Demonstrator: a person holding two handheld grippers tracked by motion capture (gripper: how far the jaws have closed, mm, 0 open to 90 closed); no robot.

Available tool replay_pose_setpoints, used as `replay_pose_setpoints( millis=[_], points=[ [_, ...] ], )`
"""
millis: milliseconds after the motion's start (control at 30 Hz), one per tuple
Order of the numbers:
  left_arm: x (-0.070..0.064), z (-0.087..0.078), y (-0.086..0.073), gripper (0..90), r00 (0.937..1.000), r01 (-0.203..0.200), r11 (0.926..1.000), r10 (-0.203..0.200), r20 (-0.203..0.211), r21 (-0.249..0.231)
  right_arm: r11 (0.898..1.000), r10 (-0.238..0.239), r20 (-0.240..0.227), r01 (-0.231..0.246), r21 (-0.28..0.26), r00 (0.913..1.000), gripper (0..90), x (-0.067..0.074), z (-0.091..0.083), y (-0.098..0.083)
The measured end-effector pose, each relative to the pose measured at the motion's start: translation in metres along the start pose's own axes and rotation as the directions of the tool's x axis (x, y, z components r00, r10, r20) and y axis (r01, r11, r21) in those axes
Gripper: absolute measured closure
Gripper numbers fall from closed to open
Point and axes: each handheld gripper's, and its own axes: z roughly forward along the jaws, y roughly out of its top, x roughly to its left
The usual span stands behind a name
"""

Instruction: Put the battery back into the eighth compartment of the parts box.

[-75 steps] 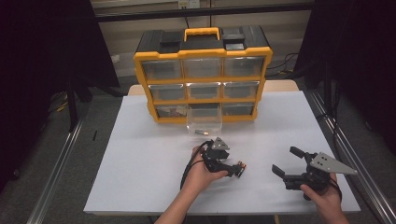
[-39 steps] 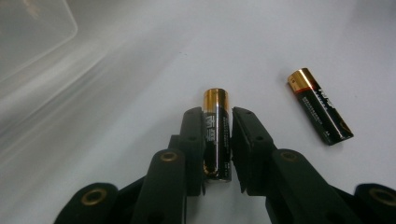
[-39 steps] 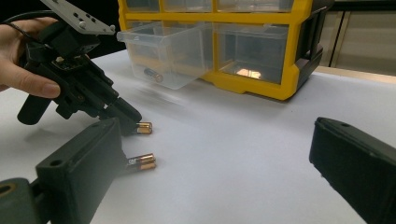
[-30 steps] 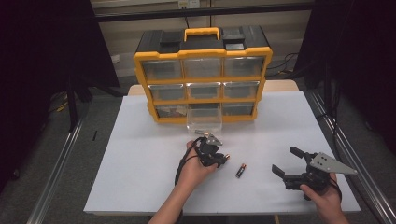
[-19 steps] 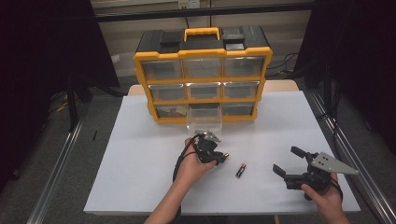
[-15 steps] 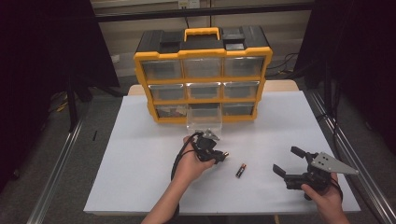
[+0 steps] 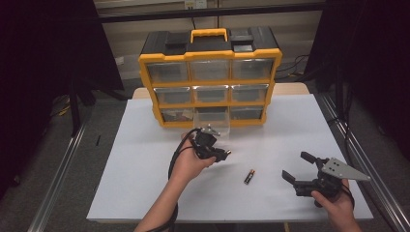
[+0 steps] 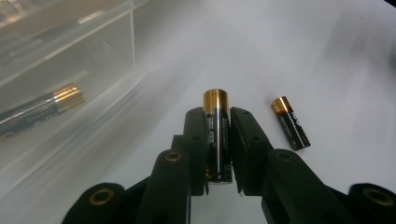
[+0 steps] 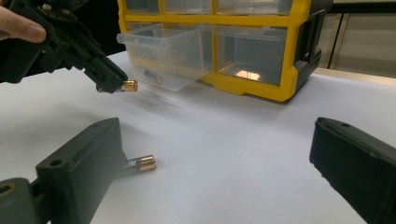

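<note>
My left gripper is shut on a black battery with a gold end, held above the white table just in front of the pulled-out clear drawer of the yellow organiser. One battery lies inside that drawer. Another battery lies loose on the table between the two hands. My right gripper stands open at the right front, nothing between its jaws.
The yellow organiser with several clear drawers stands at the back of the white table. Metal rails run along both table sides. Dark curtains hang left and right.
The left gripper has risen off the table with a battery in its jaws and shifted toward the open drawer. One battery stays lying on the table. The right gripper has kept still.
</note>
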Motion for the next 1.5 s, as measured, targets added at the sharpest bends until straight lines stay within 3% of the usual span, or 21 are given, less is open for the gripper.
replay_pose_setpoints(
  millis=[367,533,600,667,1500],
  points=[
    [0.005,-0.018,0.018,77.4,0.9998,0.017,0.9995,-0.017,-0.013,-0.028,1.0,0.01,0.001,-0.01,-0.003,0.9999,2.2,0.001,0.0,0.0],
    [0.01,-0.025,0.025,77.4,0.9998,0.003,0.9997,-0.003,-0.019,-0.023,1.0,0.012,0.001,-0.012,-0.003,0.9999,2.2,0.001,0.0,0.0],
    [0.01,-0.026,0.027,77.4,0.9996,0.02,0.9989,-0.02,-0.021,-0.043,1.0,0.01,0.0,-0.01,-0.003,1.0,2.2,0.001,0.0,0.0],
    [0.011,-0.029,0.029,77.4,0.9995,0.013,0.9995,-0.014,-0.03,-0.03,1.0,0.012,0.001,-0.012,-0.003,0.9999,2.2,0.001,0.0,0.0],
    [0.028,-0.049,0.053,77.4,0.9964,0.033,0.9973,-0.038,-0.076,-0.066,1.0,0.003,-0.002,-0.003,-0.007,1.0,2.1,0.0,0.0,0.001]
  ],
)
